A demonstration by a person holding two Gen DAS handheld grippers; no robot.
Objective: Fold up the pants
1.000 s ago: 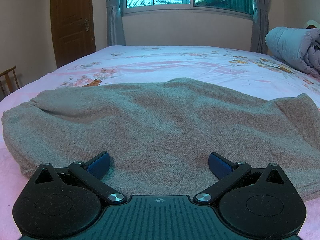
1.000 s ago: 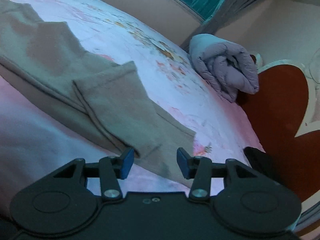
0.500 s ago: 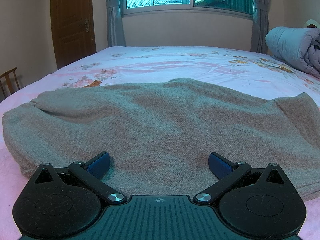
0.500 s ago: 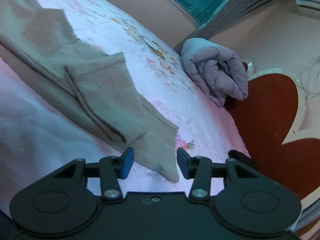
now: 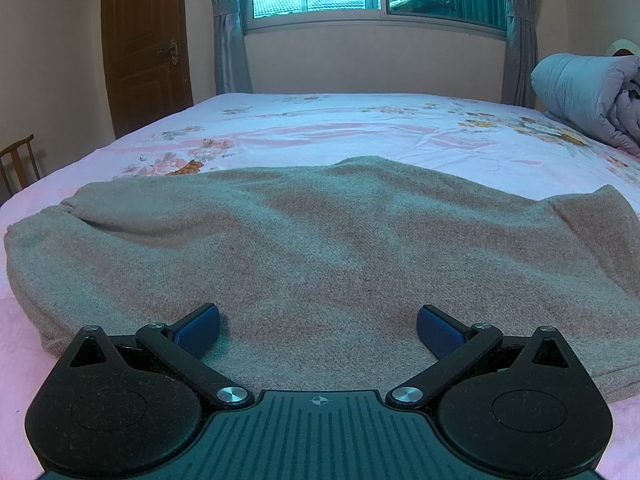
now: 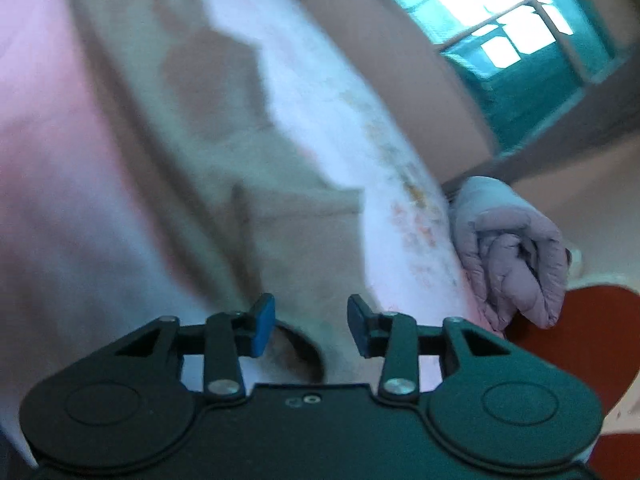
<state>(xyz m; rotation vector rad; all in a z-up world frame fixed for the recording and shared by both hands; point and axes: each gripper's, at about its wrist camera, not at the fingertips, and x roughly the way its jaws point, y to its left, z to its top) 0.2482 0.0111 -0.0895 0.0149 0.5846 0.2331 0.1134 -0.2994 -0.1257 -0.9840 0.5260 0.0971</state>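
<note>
The grey-brown pants (image 5: 320, 256) lie spread across the near side of the bed (image 5: 360, 128). The left hand-held gripper (image 5: 318, 330) sits low and level on them, jaws wide apart, nothing between. The right hand-held gripper (image 6: 311, 330), tilted over a blurred pant leg, is parted too. A rolled quilt (image 6: 512, 248) lies at 3 o'clock
</note>
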